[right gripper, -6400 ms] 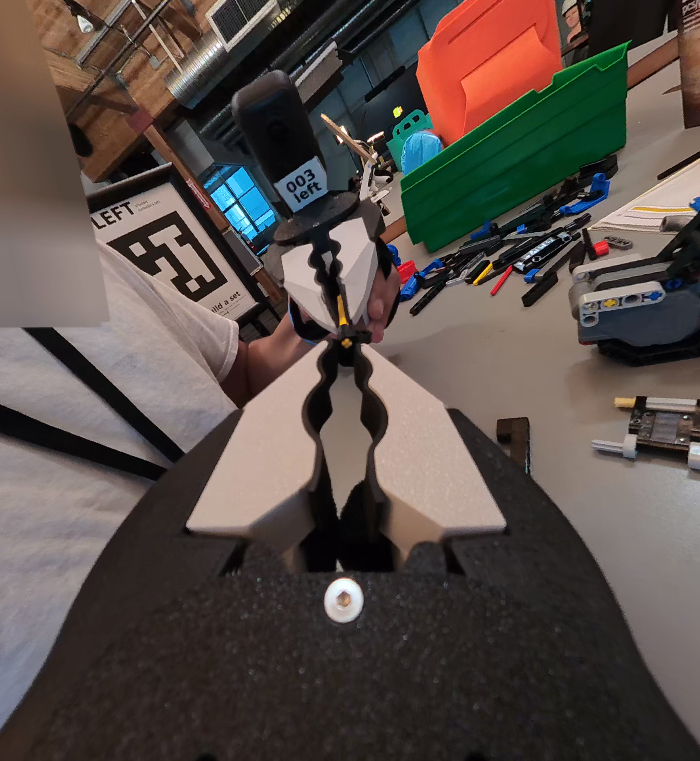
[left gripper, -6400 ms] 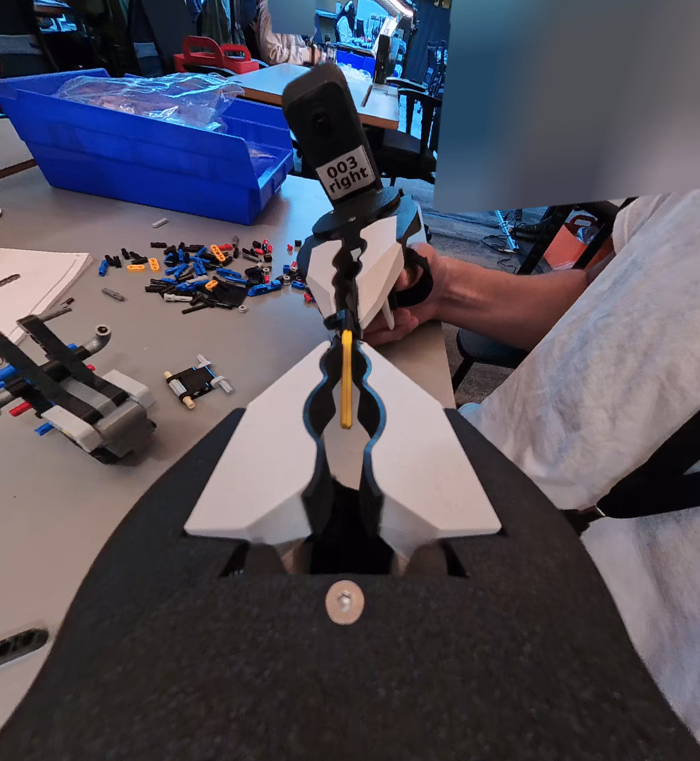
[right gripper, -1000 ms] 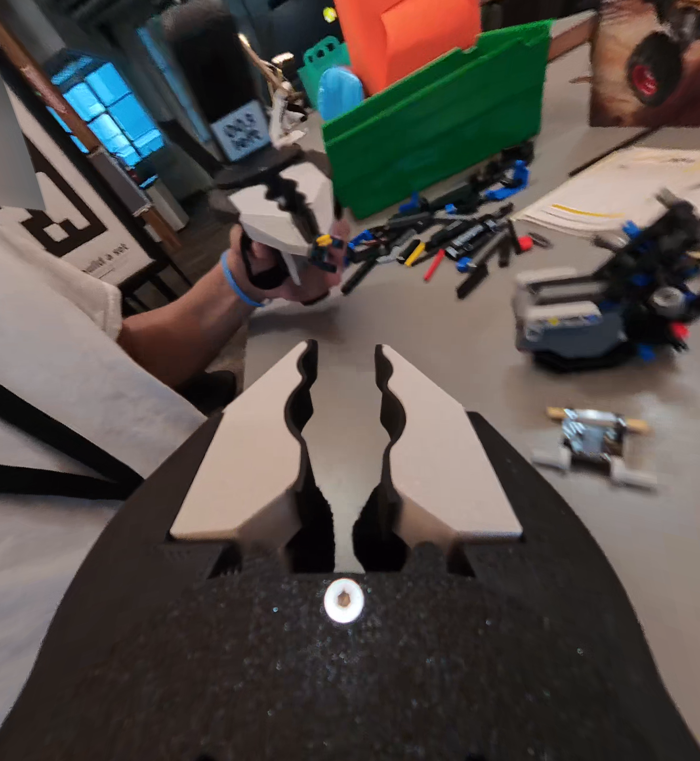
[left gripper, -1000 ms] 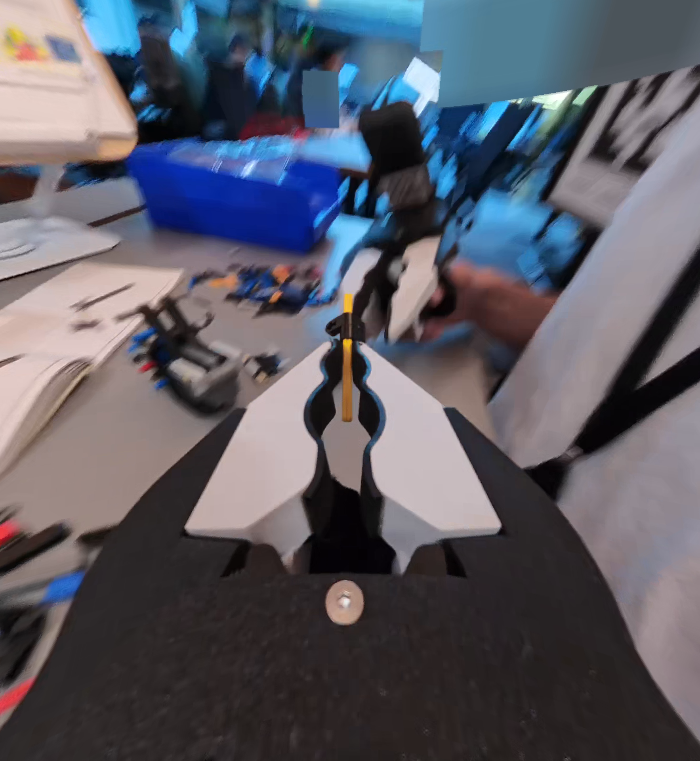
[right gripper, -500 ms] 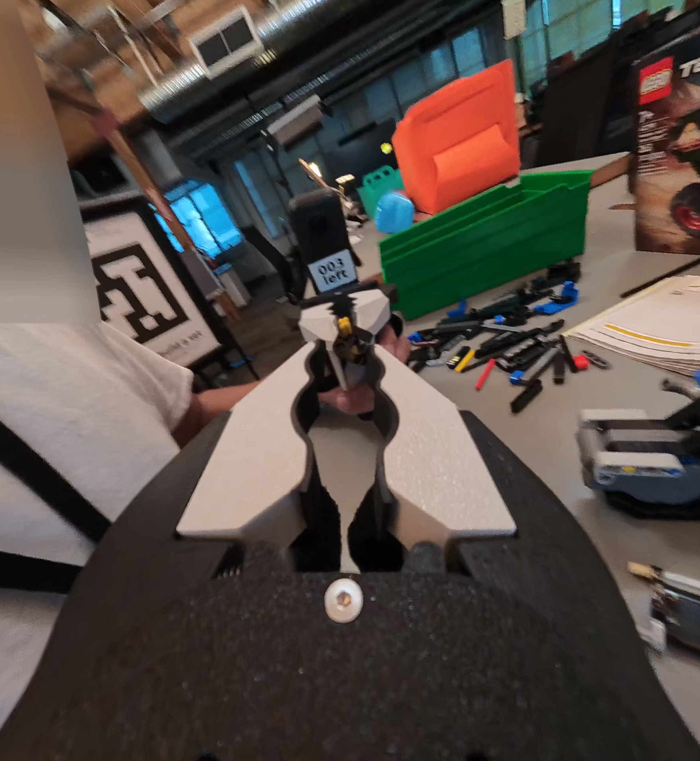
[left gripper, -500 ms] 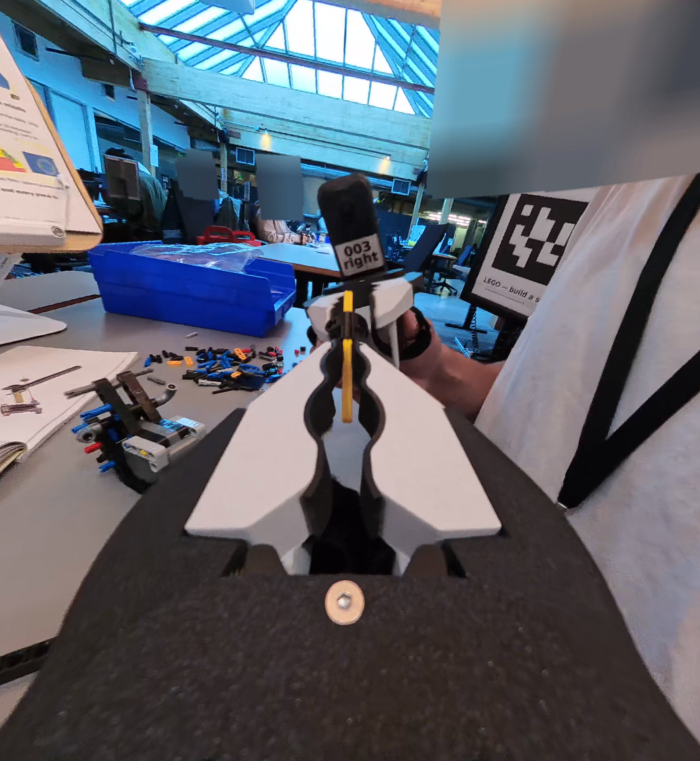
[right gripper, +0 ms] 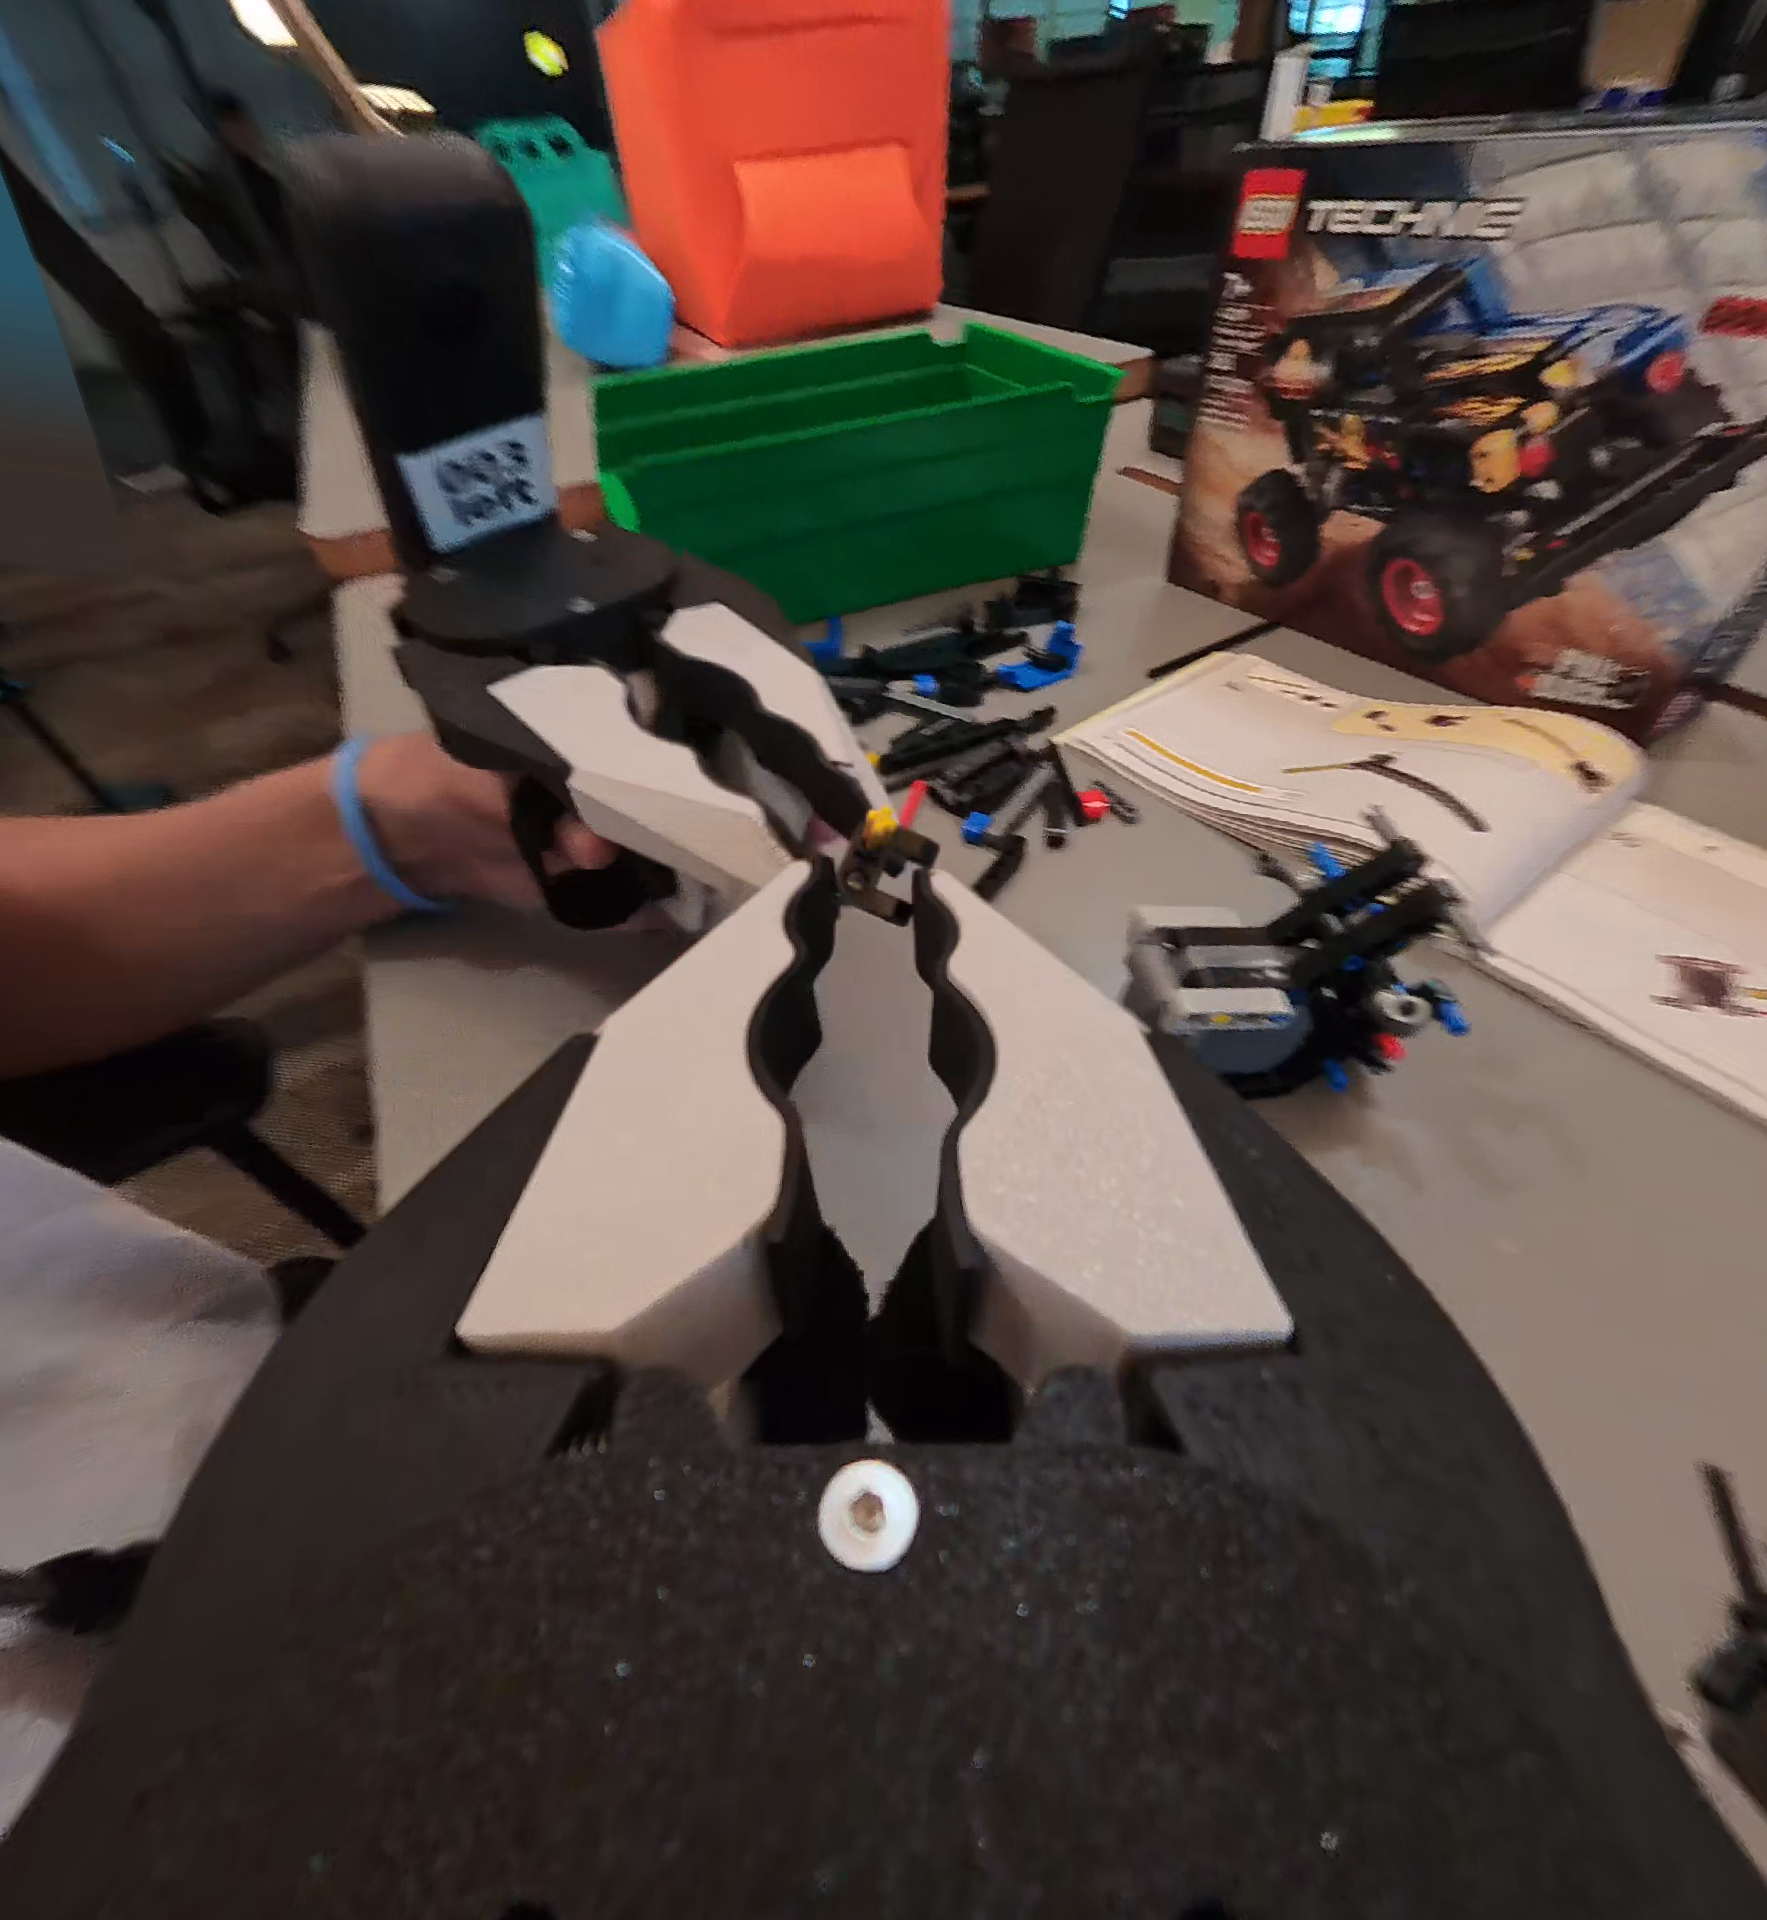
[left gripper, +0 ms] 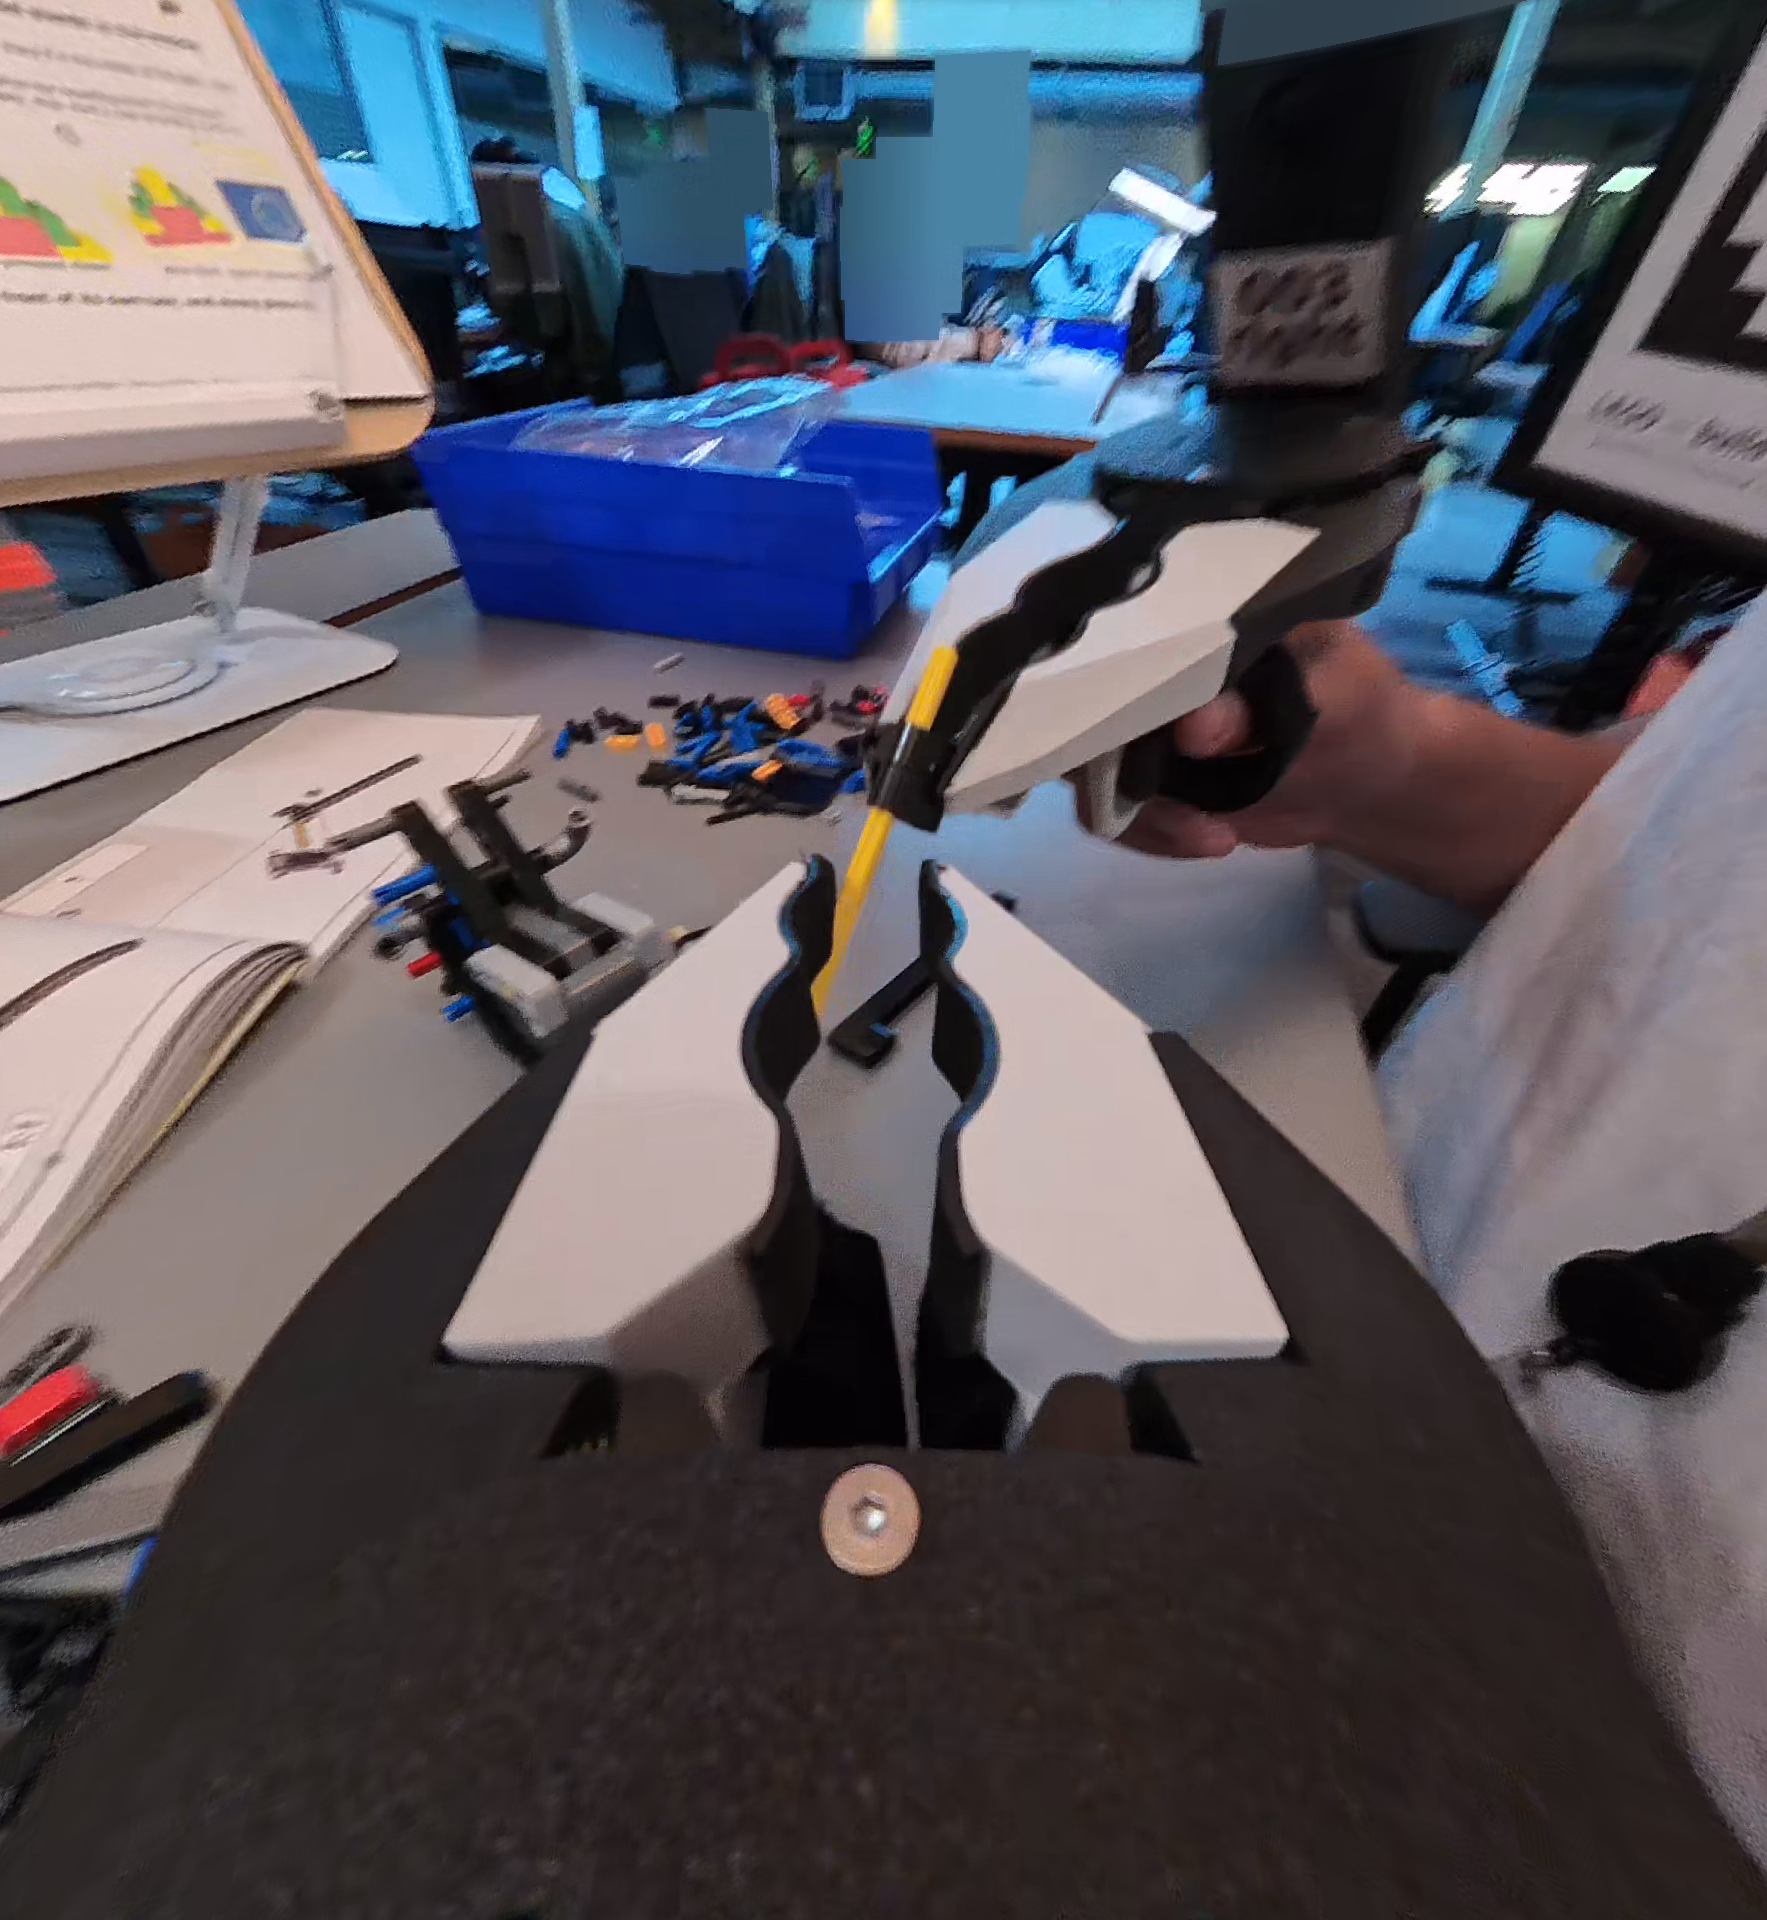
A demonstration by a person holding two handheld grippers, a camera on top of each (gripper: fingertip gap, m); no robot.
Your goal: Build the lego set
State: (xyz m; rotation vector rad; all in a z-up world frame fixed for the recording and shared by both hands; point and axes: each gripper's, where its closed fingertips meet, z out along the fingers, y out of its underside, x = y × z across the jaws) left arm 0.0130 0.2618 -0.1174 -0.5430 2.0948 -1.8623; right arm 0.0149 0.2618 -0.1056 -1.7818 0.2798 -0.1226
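Observation:
A yellow axle (left gripper: 858, 904) carries a small black connector (left gripper: 905, 790) partway up. My right gripper (left gripper: 910, 800) comes in from the right and is shut on that connector. The axle tilts, and its lower end sits between my left gripper's (left gripper: 868, 883) fingers, which stand apart and do not clamp it. In the right wrist view the connector (right gripper: 874, 868) fills the gap at my right gripper's (right gripper: 868, 883) tips, with the left gripper (right gripper: 837, 821) just beyond it. The partly built grey and black model (left gripper: 526, 935) (right gripper: 1294, 997) stands on the table.
An open instruction booklet (left gripper: 131, 987) (right gripper: 1326, 758) lies by the model. There are loose parts (left gripper: 744, 738) in front of a blue bin (left gripper: 692, 540), and more parts (right gripper: 972, 727) by a green bin (right gripper: 858, 478). The set's box (right gripper: 1533, 416) stands at the back. A black beam (left gripper: 874, 1023) lies on the table under my left fingers. Left and right tips are no more than a few centimetres apart.
My left jaws have opened off the yellow axle. My right gripper has taken the connector at its tips, and the axle now tilts. Both grippers have come closer together, lower over the table.

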